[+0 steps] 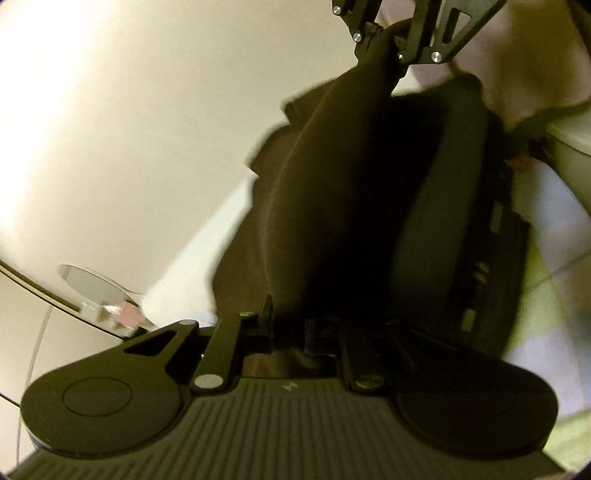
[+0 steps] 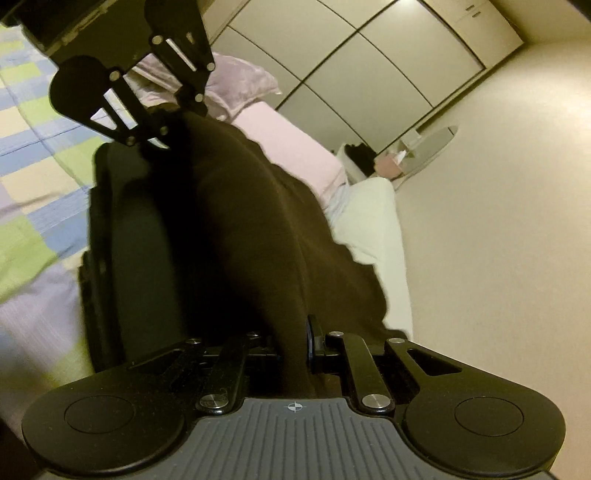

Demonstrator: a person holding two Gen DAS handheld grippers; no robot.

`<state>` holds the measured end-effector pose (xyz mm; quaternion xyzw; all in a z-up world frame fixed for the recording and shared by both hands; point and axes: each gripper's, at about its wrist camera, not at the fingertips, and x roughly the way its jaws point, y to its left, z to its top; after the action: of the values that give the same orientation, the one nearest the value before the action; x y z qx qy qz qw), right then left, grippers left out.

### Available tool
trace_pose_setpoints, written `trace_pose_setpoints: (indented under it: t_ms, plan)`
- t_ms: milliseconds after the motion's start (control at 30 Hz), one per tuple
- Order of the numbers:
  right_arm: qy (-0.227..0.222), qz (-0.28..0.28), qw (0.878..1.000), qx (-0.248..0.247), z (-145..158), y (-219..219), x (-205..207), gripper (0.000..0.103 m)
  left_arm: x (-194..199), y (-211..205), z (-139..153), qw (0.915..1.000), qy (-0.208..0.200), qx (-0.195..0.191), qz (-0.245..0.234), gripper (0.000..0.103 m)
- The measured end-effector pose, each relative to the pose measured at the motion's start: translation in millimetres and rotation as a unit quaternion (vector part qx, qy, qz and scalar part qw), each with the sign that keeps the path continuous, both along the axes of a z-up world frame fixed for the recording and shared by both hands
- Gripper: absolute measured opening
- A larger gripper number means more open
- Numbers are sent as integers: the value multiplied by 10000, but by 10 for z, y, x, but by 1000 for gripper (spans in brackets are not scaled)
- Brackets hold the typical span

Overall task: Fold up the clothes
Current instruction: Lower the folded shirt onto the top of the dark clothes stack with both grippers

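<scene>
A dark brown garment (image 1: 332, 184) hangs stretched between my two grippers over the bed. In the left wrist view my left gripper (image 1: 288, 328) sits at the bottom, shut on one end of the cloth. At the top, the right gripper (image 1: 384, 35) pinches the other end. The right wrist view shows the same garment (image 2: 240, 221) running from my right gripper (image 2: 293, 341), shut on it, up to the left gripper (image 2: 173, 110). The cloth's lower part drapes over a black flat case (image 2: 129, 240) and hides much of it.
The black case (image 1: 443, 221) lies on a patchwork quilt (image 2: 37, 147) of green, blue and lilac. A pink pillow (image 2: 291, 144) and a lilac pillow (image 2: 240, 77) lie at the bed's end. Beyond are the white mattress side (image 2: 376, 229), pale floor (image 2: 498, 258), wardrobe doors (image 2: 369, 74) and a round glass table (image 2: 432, 144).
</scene>
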<state>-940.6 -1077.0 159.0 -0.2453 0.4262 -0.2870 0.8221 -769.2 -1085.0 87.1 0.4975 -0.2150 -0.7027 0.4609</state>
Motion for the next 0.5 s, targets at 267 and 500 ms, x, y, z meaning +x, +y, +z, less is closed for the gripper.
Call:
trace_pose_setpoints:
  t_ms: [267,500]
  plan:
    - [-41,-256,9997,36,-36,93,-70,9,-52,98,14,10000,11,-51,-34,10]
    - [355,-278,9987,225,-313,-204,105,10,-16,140,-40,10000,57,19,-33,14]
